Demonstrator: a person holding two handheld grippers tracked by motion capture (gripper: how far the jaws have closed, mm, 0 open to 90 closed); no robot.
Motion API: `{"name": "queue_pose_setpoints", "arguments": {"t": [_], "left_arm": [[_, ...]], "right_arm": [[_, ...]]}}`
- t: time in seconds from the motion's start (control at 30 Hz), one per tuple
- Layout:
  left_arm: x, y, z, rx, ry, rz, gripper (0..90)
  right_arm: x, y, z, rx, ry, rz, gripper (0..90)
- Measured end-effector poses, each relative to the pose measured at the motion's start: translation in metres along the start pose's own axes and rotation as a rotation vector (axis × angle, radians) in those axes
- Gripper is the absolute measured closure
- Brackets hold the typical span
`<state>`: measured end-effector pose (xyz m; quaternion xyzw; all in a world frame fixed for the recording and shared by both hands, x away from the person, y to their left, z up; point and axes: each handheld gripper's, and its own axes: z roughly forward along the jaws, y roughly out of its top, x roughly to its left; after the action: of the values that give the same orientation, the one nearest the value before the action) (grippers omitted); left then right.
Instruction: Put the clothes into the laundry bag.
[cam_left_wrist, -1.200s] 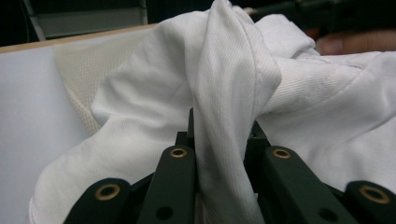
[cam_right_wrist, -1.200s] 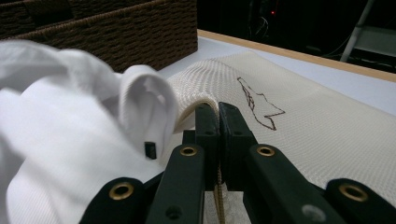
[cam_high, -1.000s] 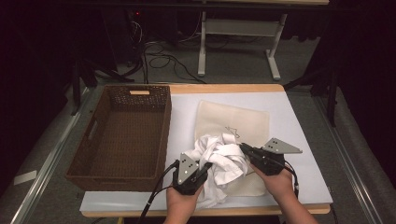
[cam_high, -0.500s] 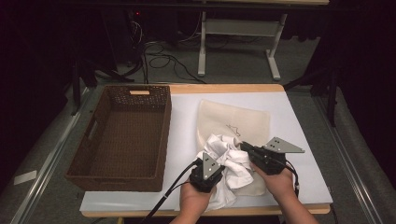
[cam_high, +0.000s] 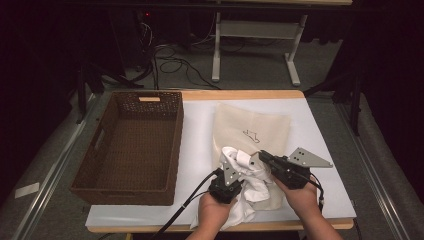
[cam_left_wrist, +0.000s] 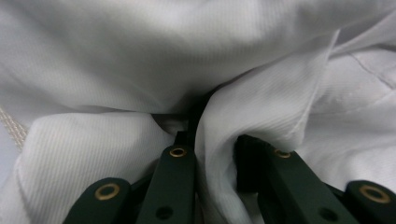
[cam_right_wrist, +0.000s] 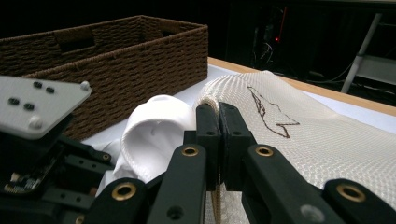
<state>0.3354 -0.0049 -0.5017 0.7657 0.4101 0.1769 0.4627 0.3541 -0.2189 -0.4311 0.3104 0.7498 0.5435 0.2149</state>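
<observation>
Left gripper (cam_high: 231, 176) has moved inward since a second ago, jaws clamping white garment (cam_high: 248, 186) beside right gripper (cam_high: 266, 159), which pinches mesh bag (cam_high: 252, 131) edge shut, likely bagging underway.

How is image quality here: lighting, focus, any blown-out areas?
High view: table evenly lit, surroundings dark, white garment nearly blown out. Left gripper view: cloth folds soft and close, jaws in shadow below. Right gripper view: jaws sharp, mesh bag weave clear, wicker basket slightly soft, background dark.
</observation>
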Motion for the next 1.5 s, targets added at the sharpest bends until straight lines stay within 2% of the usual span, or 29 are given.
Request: {"name": "queue_pose_setpoints", "arguments": {"t": [0.07, 0.17, 0.2, 0.27, 0.33, 0.43, 0.5, 0.63, 0.67, 0.77, 0.83, 0.93, 0.97, 1.07, 1.17, 1.2, 1.23, 1.3, 1.37, 1.5], "left_arm": [[0.002, 0.002, -0.003, -0.006, 0.003, -0.007, 79.9], [0.008, 0.01, -0.012, -0.065, 0.028, -0.036, 80.1], [0.012, 0.016, -0.019, -0.103, 0.033, -0.06, 80.1], [0.013, 0.019, -0.022, -0.121, 0.026, -0.063, 80.1], [0.011, 0.024, -0.026, -0.142, 0.026, -0.041, 80.1], [0.005, 0.024, -0.022, -0.126, 0.02, 0.005, 80.0], [0.002, 0.021, -0.015, -0.102, 0.008, 0.023, 79.9], [0.001, 0.017, 0.003, -0.043, -0.018, 0.041, 79.7], [0.0, 0.016, 0.009, -0.015, -0.028, 0.045, 79.3], [-0.002, 0.013, 0.015, 0.002, -0.028, 0.047, 77.7], [-0.002, 0.012, 0.019, 0.01, -0.027, 0.033, 77.2], [0.0, 0.013, 0.02, 0.003, -0.018, 0.013, 68.8], [-0.001, 0.012, 0.018, -0.012, -0.016, 0.008, 68.8], [-0.004, 0.01, 0.008, -0.076, -0.024, 0.03, 51.0], [-0.005, 0.009, -0.005, -0.112, -0.024, 0.038, 36.1], [-0.006, 0.009, -0.01, -0.119, -0.013, 0.032, 36.1], [-0.006, 0.009, -0.014, -0.129, -0.003, 0.021, 32.0], [-0.004, 0.01, -0.024, -0.156, -0.019, 0.0, 27.4], [-0.003, 0.012, -0.03, -0.178, -0.019, 0.009, 26.9], [0.003, 0.022, -0.038, -0.232, -0.01, 0.0, 23.7]], "right_arm": [[0.0, -0.001, 0.001, -0.003, 0.01, 0.004, 89.6], [0.0, -0.002, 0.002, 0.001, 0.016, 0.001, 89.6], [0.001, -0.004, 0.003, 0.004, 0.014, -0.002, 89.5], [0.001, -0.006, 0.005, 0.011, 0.019, 0.003, 89.5], [0.001, -0.008, 0.007, 0.019, 0.017, 0.005, 89.5], [-0.001, -0.009, 0.008, 0.02, 0.019, 0.015, 89.5], [-0.002, -0.009, 0.009, 0.026, 0.011, 0.023, 89.5], [-0.003, -0.009, 0.007, 0.024, 0.004, 0.02, 89.5], [-0.003, -0.009, 0.006, 0.025, 0.001, 0.014, 89.5], [-0.004, -0.008, 0.004, 0.02, 0.003, 0.015, 89.6], [-0.004, -0.008, 0.002, 0.015, 0.003, 0.01, 89.6], [-0.002, -0.006, -0.001, 0.006, 0.004, -0.004, 89.5], [-0.002, -0.006, -0.001, 0.006, 0.004, -0.004, 89.5], [-0.004, -0.009, 0.001, 0.016, 0.003, -0.013, 89.5], [-0.007, -0.012, 0.0, 0.02, 0.002, 0.004, 89.4], [-0.007, -0.012, 0.0, 0.02, 0.002, 0.004, 89.4], [-0.007, -0.013, 0.0, 0.025, -0.002, 0.003, 89.4], [-0.006, -0.013, 0.002, 0.034, -0.007, -0.005, 89.4], [-0.006, -0.013, 0.002, 0.034, -0.006, 0.0, 89.4], [-0.006, -0.013, 0.002, 0.03, -0.001, -0.003, 89.4]]}}
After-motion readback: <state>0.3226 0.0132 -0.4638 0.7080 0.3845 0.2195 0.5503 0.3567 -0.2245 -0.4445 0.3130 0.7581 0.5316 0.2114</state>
